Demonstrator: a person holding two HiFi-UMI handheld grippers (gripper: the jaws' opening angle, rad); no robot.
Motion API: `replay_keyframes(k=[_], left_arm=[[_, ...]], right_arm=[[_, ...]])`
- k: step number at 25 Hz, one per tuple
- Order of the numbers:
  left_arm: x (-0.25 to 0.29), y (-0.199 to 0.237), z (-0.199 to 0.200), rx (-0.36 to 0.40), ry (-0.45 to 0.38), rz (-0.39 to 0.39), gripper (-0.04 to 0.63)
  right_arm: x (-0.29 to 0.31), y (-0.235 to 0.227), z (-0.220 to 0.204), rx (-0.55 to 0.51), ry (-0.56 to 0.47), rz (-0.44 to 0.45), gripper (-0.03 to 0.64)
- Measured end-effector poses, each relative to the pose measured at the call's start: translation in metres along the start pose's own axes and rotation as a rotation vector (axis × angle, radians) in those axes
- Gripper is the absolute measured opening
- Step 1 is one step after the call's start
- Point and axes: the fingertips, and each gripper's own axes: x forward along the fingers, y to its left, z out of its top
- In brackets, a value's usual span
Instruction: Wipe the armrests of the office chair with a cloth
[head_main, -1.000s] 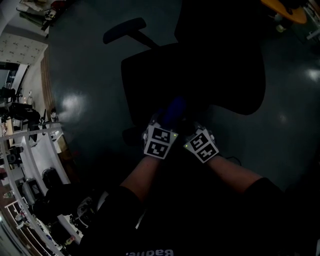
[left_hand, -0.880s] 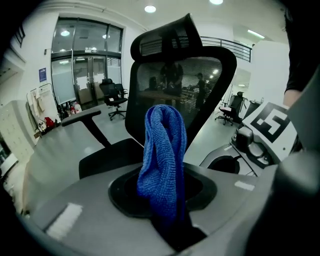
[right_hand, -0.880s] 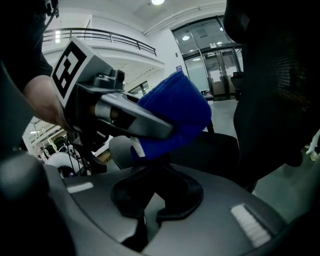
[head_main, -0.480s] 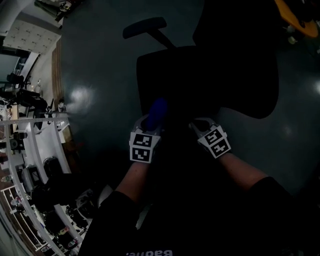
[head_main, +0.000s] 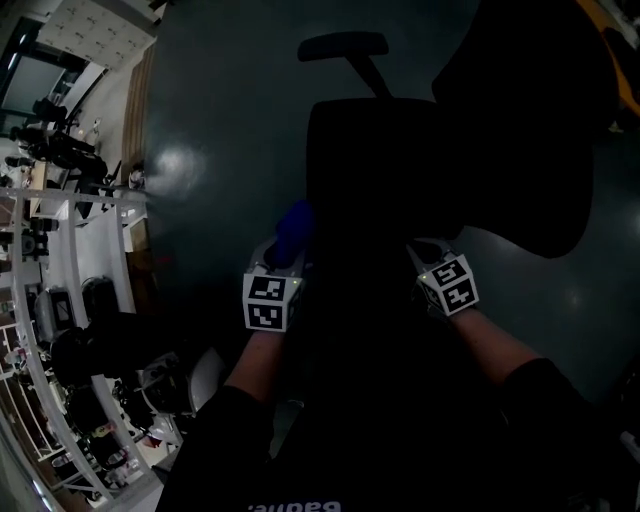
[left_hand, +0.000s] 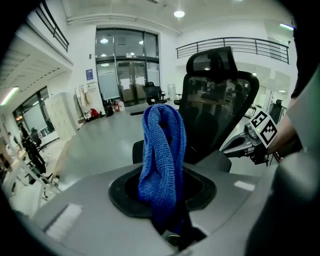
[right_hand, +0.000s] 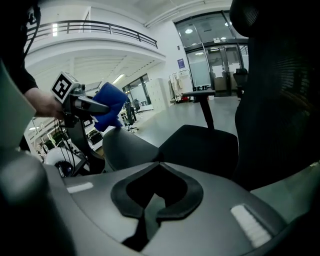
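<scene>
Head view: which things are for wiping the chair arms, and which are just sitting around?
For the job: blue cloth, held in the left gripper; office chair; its armrest; right gripper, shut and empty.
Just around: white racks of gear; glossy floor.

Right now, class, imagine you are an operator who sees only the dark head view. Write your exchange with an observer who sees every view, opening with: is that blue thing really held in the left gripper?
Observer: Yes. In the left gripper view the left gripper is shut on a blue cloth, which stands bunched up out of it.
Operator: And the right gripper?
Observer: Its own view shows the right gripper shut, with nothing in it.
Operator: I can't find the near armrest.
Observer: The right gripper view shows a grey pad, probably that armrest, just ahead of the right gripper; nothing is touching it.
</scene>
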Motion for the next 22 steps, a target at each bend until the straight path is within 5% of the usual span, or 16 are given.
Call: replay_keyframes(k=[9, 14, 22], left_arm=[[-0.028, 0.040, -0.041, -0.047, 0.047, 0.088, 0.124], [-0.013, 0.014, -0.074, -0.061, 0.097, 0.040, 0.124], [-0.001, -0.033, -0.071, 0.012, 0.105, -0.057, 0.124]], right_arm=[[0.010, -0.008, 0.003, -0.008, 0.032, 0.000, 0.000], [0.014, -0.009, -0.002, -0.005, 0.045, -0.001, 0.000], [0.014, 0.001, 0.004, -0.022, 0.060, 0.013, -0.002]])
